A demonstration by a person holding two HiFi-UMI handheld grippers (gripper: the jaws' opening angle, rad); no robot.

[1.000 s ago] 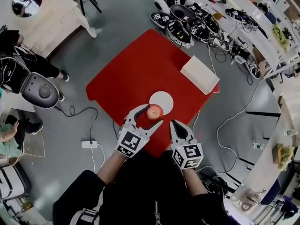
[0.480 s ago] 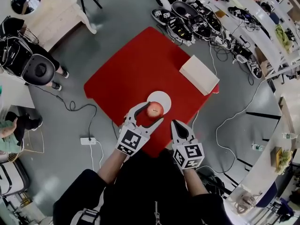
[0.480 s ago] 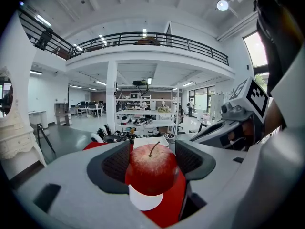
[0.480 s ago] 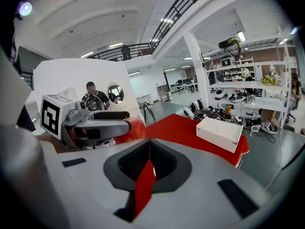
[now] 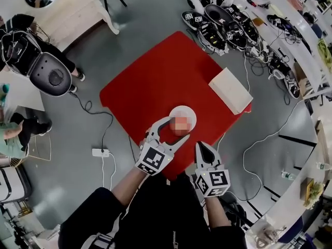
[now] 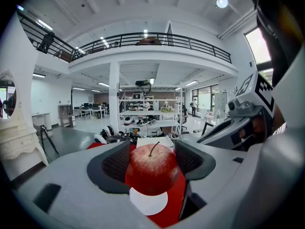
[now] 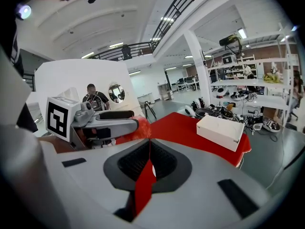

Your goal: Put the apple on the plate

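A red apple (image 5: 181, 123) sits between the jaws of my left gripper (image 5: 177, 129), which is shut on it. It hangs over the near edge of the white plate (image 5: 184, 112) on the red table (image 5: 150, 82). In the left gripper view the apple (image 6: 153, 173) stands stem up between the dark pads (image 6: 116, 165), with the plate (image 6: 148, 203) below it. My right gripper (image 5: 202, 147) is shut and empty, just right of the left one over the table's near edge. In the right gripper view its own jaws (image 7: 149, 152) meet, and the left gripper (image 7: 107, 120) shows at the left.
A white box (image 5: 231, 91) lies at the table's right corner. Several black and white shoes (image 5: 223, 27) and cables cover the floor beyond it. A power strip (image 5: 100, 152) lies on the floor at the left. A seated person (image 5: 21, 128) and a grey machine (image 5: 49, 71) are further left.
My left gripper has carried the apple slightly right, further over the plate's near edge. The right gripper keeps its place beside it, still shut.
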